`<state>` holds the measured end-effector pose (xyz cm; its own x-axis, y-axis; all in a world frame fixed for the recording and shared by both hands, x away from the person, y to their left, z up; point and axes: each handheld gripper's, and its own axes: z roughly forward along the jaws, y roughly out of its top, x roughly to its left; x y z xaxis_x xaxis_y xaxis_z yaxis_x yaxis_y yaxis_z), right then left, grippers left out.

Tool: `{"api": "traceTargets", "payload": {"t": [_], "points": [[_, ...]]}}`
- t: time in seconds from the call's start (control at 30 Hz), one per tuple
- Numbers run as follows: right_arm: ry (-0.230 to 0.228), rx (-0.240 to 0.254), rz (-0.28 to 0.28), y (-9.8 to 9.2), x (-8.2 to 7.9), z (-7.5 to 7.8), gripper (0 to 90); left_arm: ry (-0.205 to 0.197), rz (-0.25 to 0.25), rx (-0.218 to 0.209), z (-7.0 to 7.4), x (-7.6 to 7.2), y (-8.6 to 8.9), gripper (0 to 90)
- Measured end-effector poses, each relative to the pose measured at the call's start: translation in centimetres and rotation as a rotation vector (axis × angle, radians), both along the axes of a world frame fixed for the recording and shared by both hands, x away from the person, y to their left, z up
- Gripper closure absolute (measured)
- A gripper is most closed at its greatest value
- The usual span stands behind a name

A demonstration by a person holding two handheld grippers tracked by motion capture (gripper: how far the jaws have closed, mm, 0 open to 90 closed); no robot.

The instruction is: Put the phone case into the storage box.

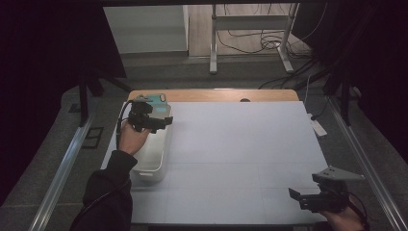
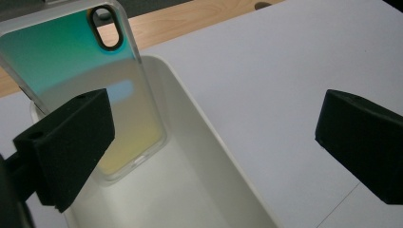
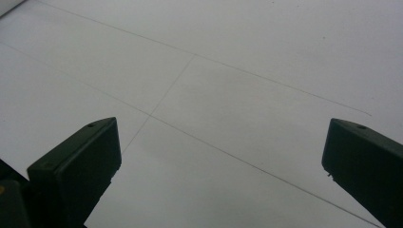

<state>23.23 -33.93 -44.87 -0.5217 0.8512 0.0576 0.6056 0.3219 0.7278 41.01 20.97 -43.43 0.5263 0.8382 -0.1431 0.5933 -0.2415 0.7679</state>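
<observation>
1. High view first: I see the table (image 1: 240, 159) with its pale grey top taking up most of the scene, and a strip of bare wood along its far edge.
2. At the table's left edge sits a white bin (image 1: 155, 161), long and narrow, running from near me toward the far side. In the left gripper view its inner wall (image 2: 190, 142) curves down to a plain white floor.
3. A phone case (image 2: 71, 66) leans in the far end of the bin, tilted, its lower end down on the bin floor and its top end, with the oval camera cut-out, rising past the rim. It is translucent, teal at the top fading to yellow lower down. From above it shows as a teal patch (image 1: 156, 100) just beyond my left gripper.
4. My left gripper (image 1: 161, 120) hovers over the bin's far end. Its jaws stand wide apart with nothing pressed between them; the case lies behind the left-hand jaw in its own view.
5. My right gripper (image 1: 300, 196) rests low at the near right corner, well apart from the bin. Its jaws are spread wide over bare tabletop (image 3: 214, 95).
</observation>
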Motion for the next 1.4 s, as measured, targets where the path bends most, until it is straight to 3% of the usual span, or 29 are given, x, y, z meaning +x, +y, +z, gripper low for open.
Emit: {"api": "traceTargets", "payload": {"t": [0.27,0.73,1.4], "points": [[0.000,-0.010,-0.009,0.1,0.0,0.0,0.0,-0.024,-0.021,0.021,0.0,-0.6,-0.2,0.0],[0.001,-0.012,-0.005,0.1,0.0,0.0,0.0,-0.055,-0.016,-0.015,-0.3,-2.2,0.3,1.6],[0.004,-0.013,-0.005,0.2,0.1,-0.1,0.0,-0.073,-0.045,-0.001,-0.5,-4.3,-0.3,0.3]]}}
